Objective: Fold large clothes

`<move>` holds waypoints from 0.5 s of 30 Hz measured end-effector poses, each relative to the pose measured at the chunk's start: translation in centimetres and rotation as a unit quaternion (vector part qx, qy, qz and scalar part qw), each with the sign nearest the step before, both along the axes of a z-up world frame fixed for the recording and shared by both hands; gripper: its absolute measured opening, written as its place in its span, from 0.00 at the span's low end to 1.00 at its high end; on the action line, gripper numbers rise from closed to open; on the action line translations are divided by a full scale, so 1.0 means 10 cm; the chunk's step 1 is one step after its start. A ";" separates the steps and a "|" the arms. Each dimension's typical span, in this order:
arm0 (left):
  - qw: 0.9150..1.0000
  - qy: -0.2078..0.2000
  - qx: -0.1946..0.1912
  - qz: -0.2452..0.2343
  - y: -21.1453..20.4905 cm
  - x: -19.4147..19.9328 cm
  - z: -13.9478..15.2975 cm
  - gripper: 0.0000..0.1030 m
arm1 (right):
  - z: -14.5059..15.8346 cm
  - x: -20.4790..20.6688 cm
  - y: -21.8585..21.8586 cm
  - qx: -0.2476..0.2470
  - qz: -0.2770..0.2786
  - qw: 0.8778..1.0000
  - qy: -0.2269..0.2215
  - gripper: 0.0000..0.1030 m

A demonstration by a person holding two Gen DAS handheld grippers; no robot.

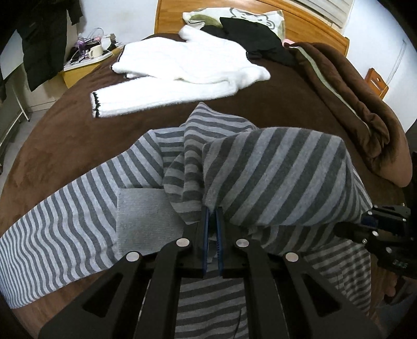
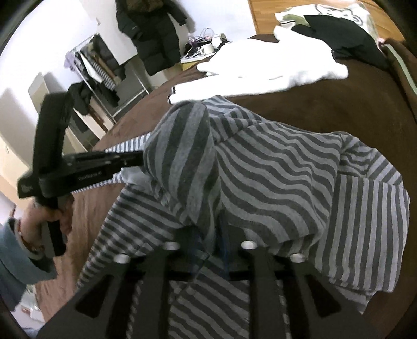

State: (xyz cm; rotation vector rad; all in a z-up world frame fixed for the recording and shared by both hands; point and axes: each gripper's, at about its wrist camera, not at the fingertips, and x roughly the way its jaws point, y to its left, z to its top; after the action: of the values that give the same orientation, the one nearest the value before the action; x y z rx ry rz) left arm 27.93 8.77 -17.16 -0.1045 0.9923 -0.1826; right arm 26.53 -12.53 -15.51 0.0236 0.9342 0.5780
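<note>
1. The striped garment (image 1: pixel 260 169) lies bunched on the brown bedspread (image 1: pixel 65 135), filling the lower half of the left wrist view from about 8 o'clock to 3 o'clock. One long sleeve (image 1: pixel 60 234) trails out flat toward 8 o'clock, probably left spread so it can be folded in later.
2. The left gripper (image 1: pixel 212 211) is clenched on a fold of the striped fabric: its blue pads stand nearly together with cloth pinched between them at 6 o'clock. Holding an edge this way looks meant to carry one layer over the rest of the garment.
3. The right gripper (image 2: pixel 211 234) sits at 6 o'clock in its own view, with cloth heaped over its fingertips. Its jaws are blurred and mostly hidden, so I cannot tell whether it grips the fabric or has let go.
4. Both grippers point steeply down and forward into the same raised hump of cloth, side by side. In the right wrist view the left gripper reaches in from 9 o'clock, its tip buried under the hump.
5. The person's hand (image 2: pixel 49 216) wraps the handle at 8 o'clock, with a blue-grey sleeve (image 2: pixel 13 260) below it.
6. A white sweater (image 1: pixel 182 67) lies apart at 12 o'clock, likely waiting its turn, with a black garment (image 1: pixel 255 39) beyond it near the wooden headboard (image 1: pixel 172 18).
</note>
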 end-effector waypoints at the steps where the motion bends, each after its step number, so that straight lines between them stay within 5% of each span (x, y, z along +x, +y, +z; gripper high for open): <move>1: 1.000 0.001 -0.003 -0.001 0.01 0.01 0.00 0.09 | 0.03 -0.03 0.00 0.005 -0.002 1.000 -0.004 0.53; 2: 1.000 0.003 -0.006 -0.004 0.01 0.02 0.00 0.09 | 0.09 -0.01 -0.02 0.013 -0.006 1.000 -0.012 0.64; 10: 1.000 0.012 -0.012 -0.023 -0.01 0.01 0.03 0.13 | 0.25 0.56 0.12 0.045 0.028 0.999 0.012 0.63; 11: 1.000 0.013 -0.015 -0.023 -0.01 0.01 0.03 0.16 | 0.23 0.61 0.15 0.046 0.034 0.998 0.017 0.55; 12: 0.999 0.016 -0.018 -0.025 -0.01 0.00 0.03 0.16 | 0.21 0.65 0.19 0.044 0.042 0.998 0.023 0.33; 15: 0.999 0.025 -0.030 -0.035 -0.05 -0.03 0.04 0.19 | 0.16 0.69 0.30 0.025 0.055 0.998 0.033 0.16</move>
State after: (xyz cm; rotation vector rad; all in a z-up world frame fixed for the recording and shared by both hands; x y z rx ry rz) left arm 27.64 8.25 -16.78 -0.1303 1.0414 -0.2742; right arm 33.39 -9.50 -13.87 0.0363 0.9887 0.7048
